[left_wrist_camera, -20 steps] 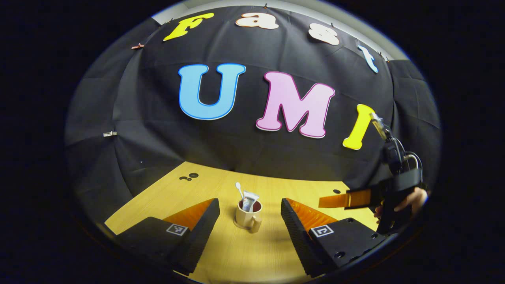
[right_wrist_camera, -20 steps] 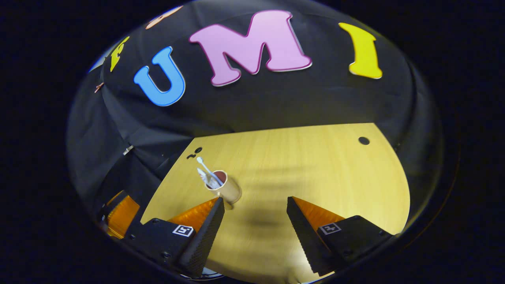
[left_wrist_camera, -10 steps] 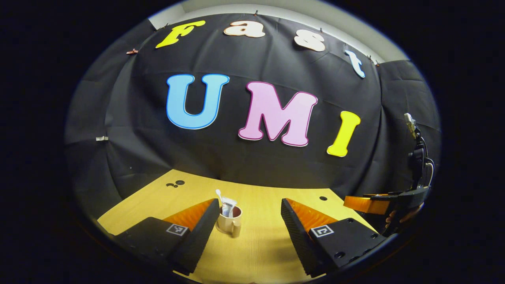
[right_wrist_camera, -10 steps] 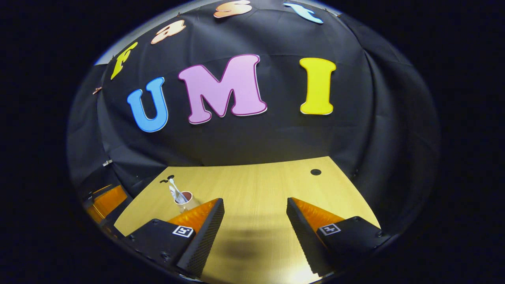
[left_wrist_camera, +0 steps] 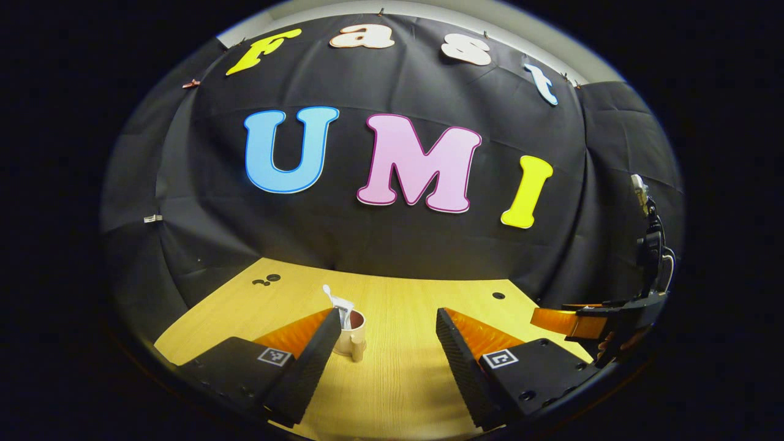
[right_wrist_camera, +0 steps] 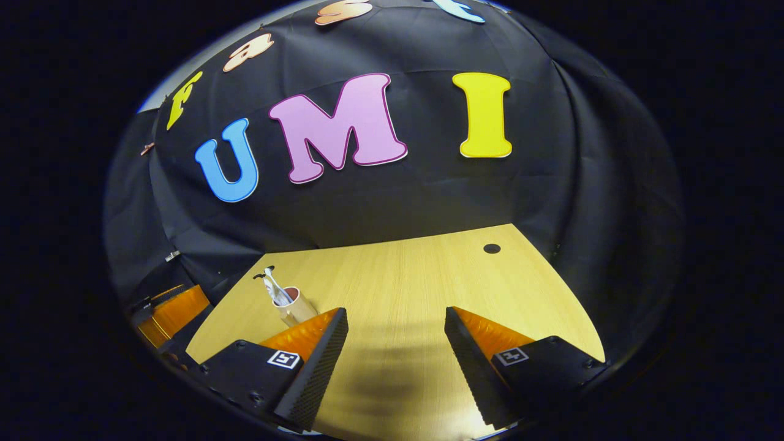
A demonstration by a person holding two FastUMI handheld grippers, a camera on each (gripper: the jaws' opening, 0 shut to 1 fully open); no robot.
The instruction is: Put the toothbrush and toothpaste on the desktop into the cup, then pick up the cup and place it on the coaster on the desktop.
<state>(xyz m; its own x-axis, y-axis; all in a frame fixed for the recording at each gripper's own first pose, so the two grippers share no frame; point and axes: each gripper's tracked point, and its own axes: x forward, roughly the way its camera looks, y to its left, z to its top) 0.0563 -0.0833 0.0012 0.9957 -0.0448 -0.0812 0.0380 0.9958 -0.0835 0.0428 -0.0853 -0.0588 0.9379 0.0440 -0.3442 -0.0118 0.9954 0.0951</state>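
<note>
Left gripper view: the cup (left_wrist_camera: 351, 334) is seen standing upright on the table (left_wrist_camera: 404, 380), just beside the inner edge of the left claw's (left_wrist_camera: 386, 361) left finger and partly hidden by it.
Contents: the toothbrush (left_wrist_camera: 331, 296) and toothpaste (left_wrist_camera: 344, 309) are held in the cup, leaning up and to the left.
Handle: it is turned toward the camera.
Left claw: spread wide, nothing gripped.
Right gripper view: the cup is seen far to the left, beyond the right claw's (right_wrist_camera: 395, 367) left finger.
Right claw: spread wide, nothing gripped.
Nearer claw: the left, judged by how close the cup lies.
Coaster: none can be made out.
Needed shift: slightly leftward, so the cup is centred.
</note>
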